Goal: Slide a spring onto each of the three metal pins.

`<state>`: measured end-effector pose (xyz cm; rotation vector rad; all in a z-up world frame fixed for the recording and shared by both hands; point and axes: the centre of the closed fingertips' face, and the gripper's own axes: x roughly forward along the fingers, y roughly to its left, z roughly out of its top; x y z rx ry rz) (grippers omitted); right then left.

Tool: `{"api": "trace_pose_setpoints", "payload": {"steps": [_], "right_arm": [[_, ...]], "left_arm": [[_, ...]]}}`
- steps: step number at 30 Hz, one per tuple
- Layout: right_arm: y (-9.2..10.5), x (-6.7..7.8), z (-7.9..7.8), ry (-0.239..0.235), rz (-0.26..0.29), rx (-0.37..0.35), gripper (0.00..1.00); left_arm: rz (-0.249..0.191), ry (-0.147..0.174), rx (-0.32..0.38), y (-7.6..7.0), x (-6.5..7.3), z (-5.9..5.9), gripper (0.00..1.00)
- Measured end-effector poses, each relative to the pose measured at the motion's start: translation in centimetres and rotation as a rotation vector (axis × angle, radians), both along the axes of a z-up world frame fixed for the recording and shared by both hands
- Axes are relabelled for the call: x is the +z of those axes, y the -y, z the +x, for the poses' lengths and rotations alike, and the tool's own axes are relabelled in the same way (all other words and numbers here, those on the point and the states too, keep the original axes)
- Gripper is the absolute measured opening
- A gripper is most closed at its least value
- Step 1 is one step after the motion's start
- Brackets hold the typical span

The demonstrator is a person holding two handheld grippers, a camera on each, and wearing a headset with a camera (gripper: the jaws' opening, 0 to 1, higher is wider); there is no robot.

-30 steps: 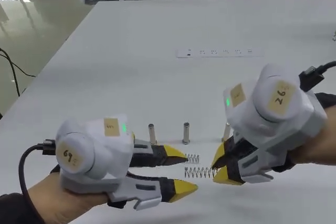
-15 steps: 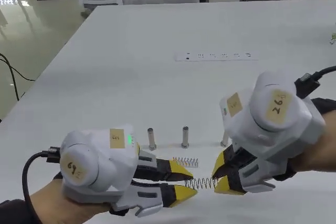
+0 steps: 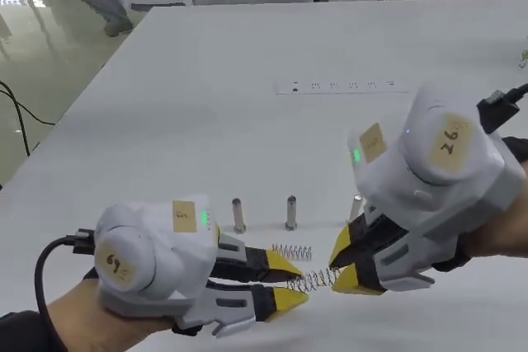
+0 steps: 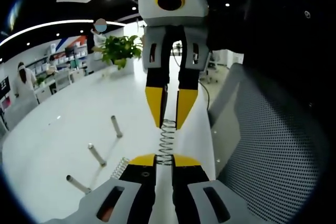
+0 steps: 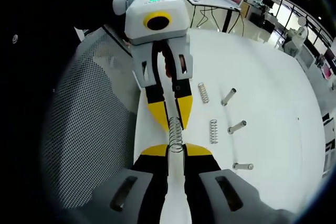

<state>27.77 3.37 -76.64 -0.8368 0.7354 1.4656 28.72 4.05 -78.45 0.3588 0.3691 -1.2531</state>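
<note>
Though nearly level, spring (image 3: 314, 280) lengthwise between grippers (image 3: 290, 283) (image 3: 341, 262).

The left gripper (image 3: 299, 281) has closed onto the spring (image 3: 318, 279) held by the right gripper (image 3: 337, 272).

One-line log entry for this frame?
left claw: shut on thin steel coil spring | right claw: shut on its other end | three upright metal pins: bare | two loose springs: on white table

Both grippers sat low, pretty much nose to nose. The left gripper (image 3: 291, 283) pointed right and lay about level, while the right gripper (image 3: 340, 266) pointed left and tipped downward. Each had its yellow-tipped jaws pinched on one end of the same spring (image 3: 318, 280).
</note>
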Motion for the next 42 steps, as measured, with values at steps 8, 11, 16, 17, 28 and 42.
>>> {"api": "trace_pose_setpoints", "payload": {"steps": [8,11,16,17,28,42], "right_arm": [[-1.0,1.1,-0.2,0.017,0.033,0.009,0.07],[-1.2,1.3,-0.3,0.021,0.039,0.012,0.07],[-1.7,1.7,-0.4,0.025,0.047,0.017,0.07],[-1.8,1.7,-0.4,0.026,0.048,0.018,0.07],[-2.0,1.4,-0.3,0.001,0.045,0.004,0.08],[-2.1,1.2,-0.3,-0.009,0.049,-0.001,0.08]], "left_arm": [[-0.007,0.007,-0.002,0.1,0.1,0.0,0.03],[-0.009,0.011,-0.003,0.1,0.2,0.0,0.03],[-0.011,0.017,-0.005,0.2,0.3,0.0,0.02],[-0.012,0.019,-0.006,0.2,0.3,0.1,0.02],[-0.024,0.030,-0.010,0.2,0.6,0.1,0.02],[-0.070,0.048,-0.013,0.8,2.1,0.1,0.02]]}}
